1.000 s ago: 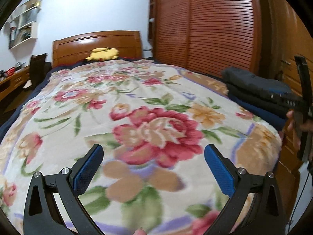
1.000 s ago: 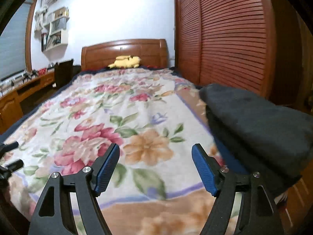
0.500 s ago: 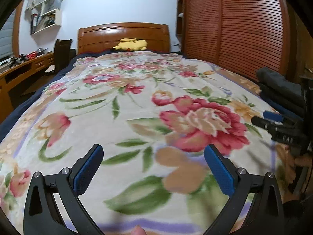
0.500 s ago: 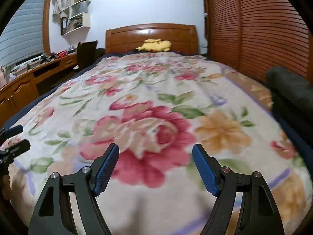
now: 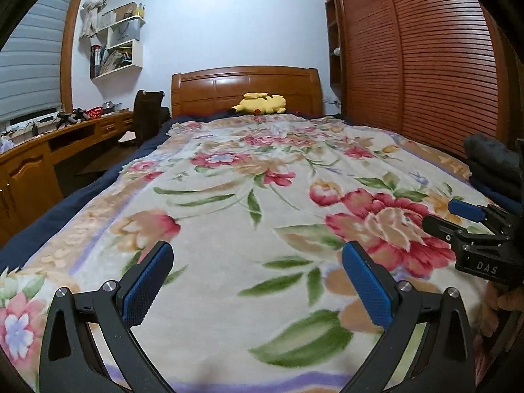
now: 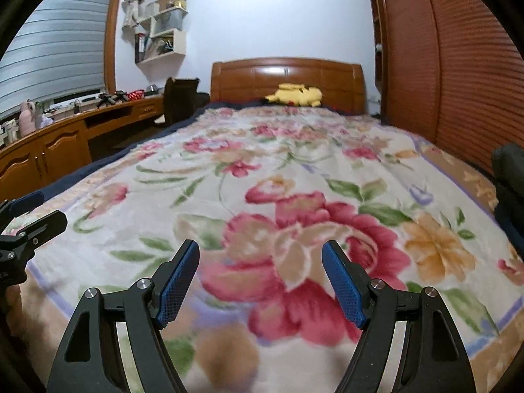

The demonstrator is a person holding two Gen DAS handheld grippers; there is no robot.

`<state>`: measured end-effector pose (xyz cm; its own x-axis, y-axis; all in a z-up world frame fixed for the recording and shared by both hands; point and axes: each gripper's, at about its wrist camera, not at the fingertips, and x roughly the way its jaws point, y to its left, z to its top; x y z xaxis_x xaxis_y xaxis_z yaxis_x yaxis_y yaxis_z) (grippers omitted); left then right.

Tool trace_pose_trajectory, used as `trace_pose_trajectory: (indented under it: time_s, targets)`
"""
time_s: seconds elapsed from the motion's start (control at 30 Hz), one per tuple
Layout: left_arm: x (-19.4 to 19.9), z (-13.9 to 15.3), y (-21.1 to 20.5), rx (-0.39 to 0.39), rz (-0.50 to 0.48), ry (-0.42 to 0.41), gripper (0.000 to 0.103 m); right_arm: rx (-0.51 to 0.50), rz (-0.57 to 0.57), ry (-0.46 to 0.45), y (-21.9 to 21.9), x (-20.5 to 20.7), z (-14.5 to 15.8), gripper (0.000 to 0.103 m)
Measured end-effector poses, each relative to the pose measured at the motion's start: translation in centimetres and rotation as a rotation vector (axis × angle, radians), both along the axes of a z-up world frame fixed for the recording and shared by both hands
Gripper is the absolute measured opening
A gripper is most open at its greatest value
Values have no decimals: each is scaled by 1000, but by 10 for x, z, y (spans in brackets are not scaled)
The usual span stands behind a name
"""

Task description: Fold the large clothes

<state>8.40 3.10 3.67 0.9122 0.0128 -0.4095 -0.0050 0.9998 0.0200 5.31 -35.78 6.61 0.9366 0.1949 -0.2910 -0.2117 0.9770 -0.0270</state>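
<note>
right now you are holding the left gripper (image 5: 257, 276) and right gripper (image 6: 260, 270) spread wide, gripping nothing, over the floral blanket (image 5: 229, 203). the folded dark clothes (image 5: 491, 167) are lying at the bed's right edge.

text: "DAS" | on: black body of right gripper (image 5: 471, 229), seen in left wrist view | other text: none legible

I count: one floral blanket (image 5: 229, 229), one yellow plush toy (image 5: 262, 103), one headboard (image 5: 245, 88), one stack of dark folded clothes (image 5: 491, 170), two grippers, left gripper (image 5: 258, 281) and right gripper (image 6: 260, 281).
</note>
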Motion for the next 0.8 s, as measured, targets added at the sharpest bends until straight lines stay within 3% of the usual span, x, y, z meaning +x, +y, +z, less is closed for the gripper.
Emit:
trace_pose_trajectory:
  time_s: [0.47,0.8]
  targets:
    - [-21,8,3,-21,37,-59,103,10,25,-131,11,-20,-22,79]
    - [-19,3,10,-42,43,-42,103,24,11,-135,12,-13,-26,79]
